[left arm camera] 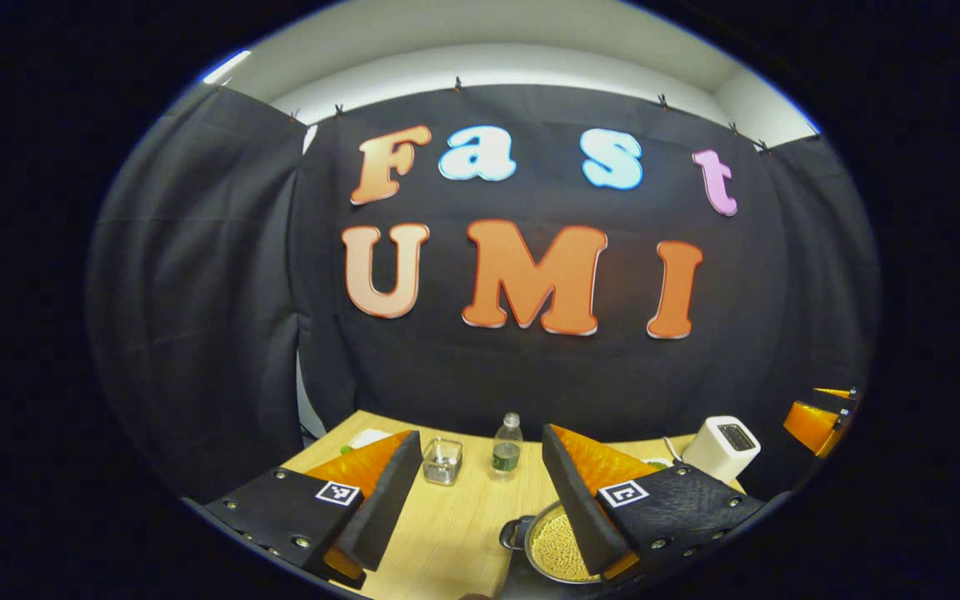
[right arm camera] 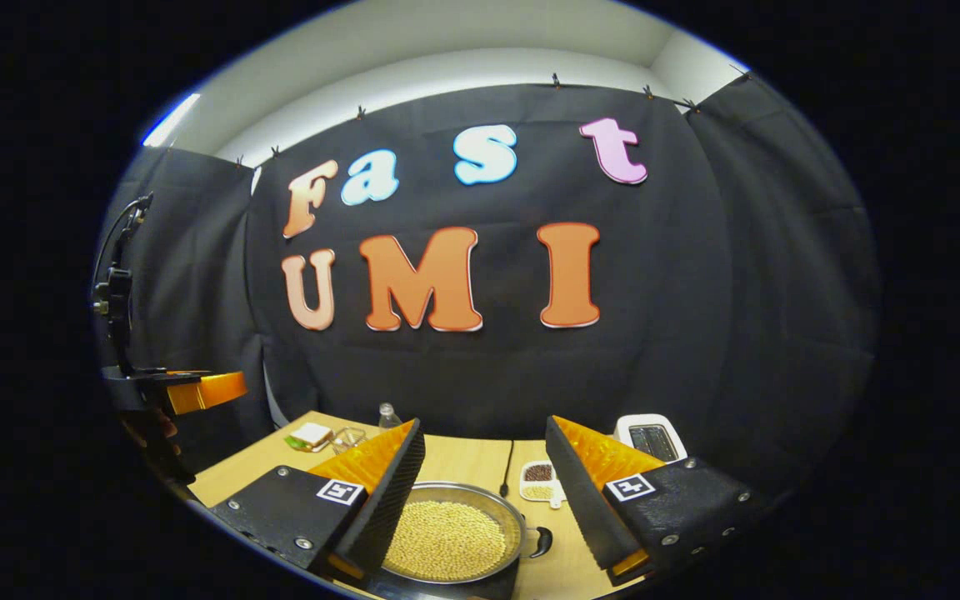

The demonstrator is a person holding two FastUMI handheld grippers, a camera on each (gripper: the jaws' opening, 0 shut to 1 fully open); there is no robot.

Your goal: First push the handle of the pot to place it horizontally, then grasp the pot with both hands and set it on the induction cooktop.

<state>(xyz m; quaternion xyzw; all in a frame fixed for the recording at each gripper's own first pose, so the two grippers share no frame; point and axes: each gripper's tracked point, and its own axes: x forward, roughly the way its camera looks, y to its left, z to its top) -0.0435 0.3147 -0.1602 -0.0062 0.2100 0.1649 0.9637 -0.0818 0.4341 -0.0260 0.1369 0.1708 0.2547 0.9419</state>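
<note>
Pot (right arm camera: pixel 447 537) of pale dried beans sits low in the centre of the right gripper view, on what looks like a dark slab, perhaps the induction cooktop (right arm camera: pixel 447 588), though too little of that shows to be sure. In the left gripper view the same pot (left arm camera: pixel 548 546) lies at the lower right, partly behind the right-hand finger.

It is a shallow metal pot filled nearly to the rim, so expect it to be heavy, rigid and smooth-walled, with loose contents that will spill if you tip it. Small dark side handles show: one at its left edge (left arm camera: pixel 513 532) in the left gripper view, one at its right edge (right arm camera: pixel 540 542) in the right gripper view. Those are likely the safest places to take hold, one per side, keeping the rim level.

Your right gripper (right arm camera: pixel 480 492) hovers just above the pot, pointing forward, jaws spread wide with the pot between them and nothing held. Your left gripper (left arm camera: pixel 480 492) is also level above the tabletop (left arm camera: pixel 455 525), jaws wide and empty, with the pot off to its right. It also appears at the left edge of the right gripper view, held in a hand, well apart from the pot.

Beyond, a water bottle (left arm camera: pixel 507 446), a glass jar (left arm camera: pixel 442 461) and a white toaster (left arm camera: pixel 722 448) stand near the back of the tabletop.
</note>
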